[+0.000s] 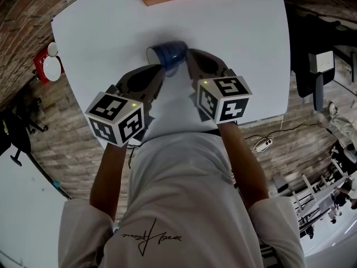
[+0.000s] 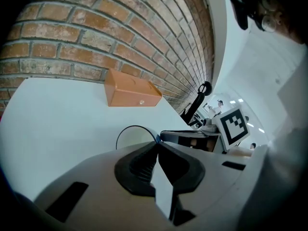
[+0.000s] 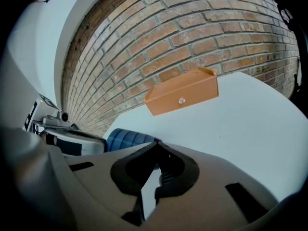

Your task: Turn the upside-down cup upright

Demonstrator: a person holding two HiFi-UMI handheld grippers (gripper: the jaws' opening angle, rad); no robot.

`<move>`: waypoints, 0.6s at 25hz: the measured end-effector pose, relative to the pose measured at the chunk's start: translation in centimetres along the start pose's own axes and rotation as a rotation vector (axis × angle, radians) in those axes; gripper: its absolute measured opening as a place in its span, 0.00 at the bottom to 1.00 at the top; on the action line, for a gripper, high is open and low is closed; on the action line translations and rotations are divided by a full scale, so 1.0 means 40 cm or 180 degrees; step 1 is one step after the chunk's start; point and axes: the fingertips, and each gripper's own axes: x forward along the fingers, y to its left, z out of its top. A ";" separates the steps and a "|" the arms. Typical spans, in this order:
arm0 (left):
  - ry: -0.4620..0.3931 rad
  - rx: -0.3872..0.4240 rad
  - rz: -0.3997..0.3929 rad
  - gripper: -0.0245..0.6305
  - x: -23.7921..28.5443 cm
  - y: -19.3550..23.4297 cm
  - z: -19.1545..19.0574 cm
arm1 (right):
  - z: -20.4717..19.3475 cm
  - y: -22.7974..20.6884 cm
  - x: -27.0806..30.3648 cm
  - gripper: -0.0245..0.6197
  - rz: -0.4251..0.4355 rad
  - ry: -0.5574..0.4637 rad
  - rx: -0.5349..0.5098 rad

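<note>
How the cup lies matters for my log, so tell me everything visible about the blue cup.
The blue cup looks like ribbed plastic. It is tipped sideways over the white table, mouth toward the person's left. The left tool is shut on its rim; the shut right tool touches its base end.

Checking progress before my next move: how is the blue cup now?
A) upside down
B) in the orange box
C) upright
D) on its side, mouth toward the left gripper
D: the blue cup lies on its side, its open rim facing the left gripper.
</note>
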 end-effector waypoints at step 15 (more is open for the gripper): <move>0.0037 0.0116 -0.0101 0.07 0.027 -0.037 0.036 | 0.002 -0.023 -0.003 0.07 -0.0016 -0.0012 0.0062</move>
